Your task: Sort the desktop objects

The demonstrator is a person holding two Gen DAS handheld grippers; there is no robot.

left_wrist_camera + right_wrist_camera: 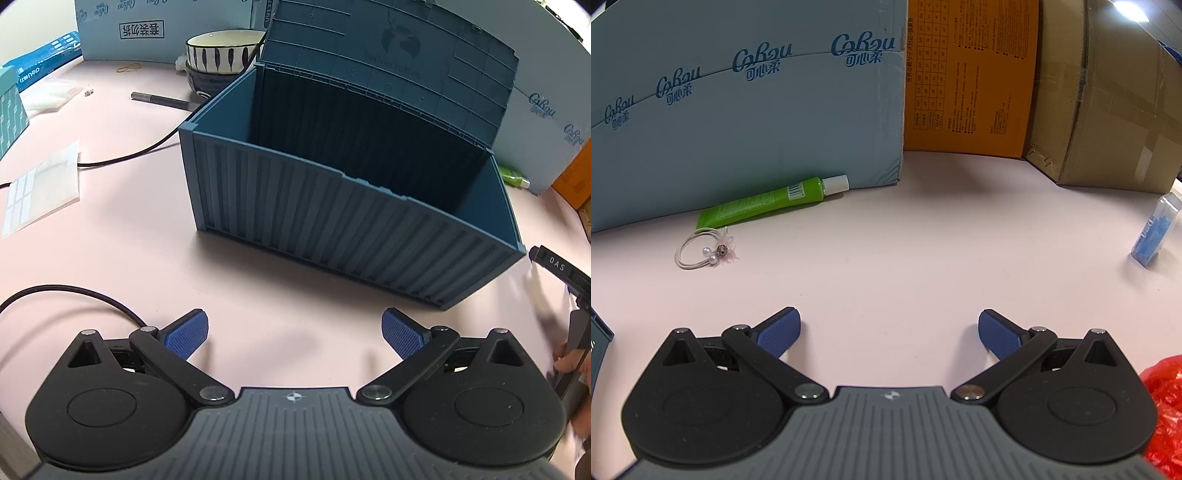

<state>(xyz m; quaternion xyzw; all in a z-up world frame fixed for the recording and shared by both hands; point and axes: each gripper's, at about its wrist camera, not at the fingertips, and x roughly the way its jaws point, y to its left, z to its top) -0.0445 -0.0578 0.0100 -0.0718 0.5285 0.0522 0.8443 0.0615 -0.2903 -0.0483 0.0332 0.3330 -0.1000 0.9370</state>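
Both tools are spread wide and grip nothing: the left tool faces the open blue storage box, whose long axis runs from near-left to far-right on the pink counter. The right tool faces a green tube lying flat, cap pointing right, beside a beaded ring.

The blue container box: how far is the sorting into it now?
Done: the blue container box stands open, apparently empty. In hand: nothing; left gripper and right gripper are open. Left: green tube, bracelet, pen.
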